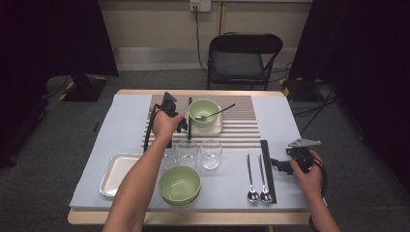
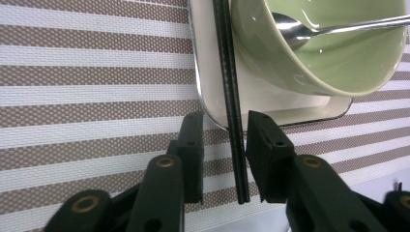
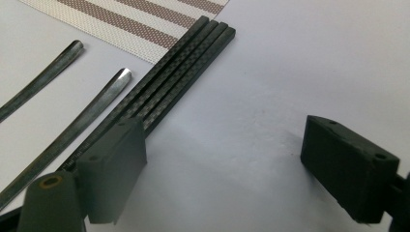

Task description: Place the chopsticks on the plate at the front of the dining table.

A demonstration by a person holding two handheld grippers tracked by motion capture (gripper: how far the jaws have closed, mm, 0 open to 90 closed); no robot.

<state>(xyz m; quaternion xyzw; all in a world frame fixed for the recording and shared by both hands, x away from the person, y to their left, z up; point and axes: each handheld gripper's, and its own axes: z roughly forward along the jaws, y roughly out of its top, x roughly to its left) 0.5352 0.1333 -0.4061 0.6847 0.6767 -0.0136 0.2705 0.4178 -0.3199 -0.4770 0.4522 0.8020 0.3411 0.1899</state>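
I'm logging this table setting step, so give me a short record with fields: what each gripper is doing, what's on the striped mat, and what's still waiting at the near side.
left gripper: fingers apart either side of the black chopsticks, not pressing them
right gripper: open, nothing between the fingers, beside the spare chopsticks
striped mat: white tray with a green bowl and a spoon in it
near side: second green bowl, empty tray, three glasses, two spoons
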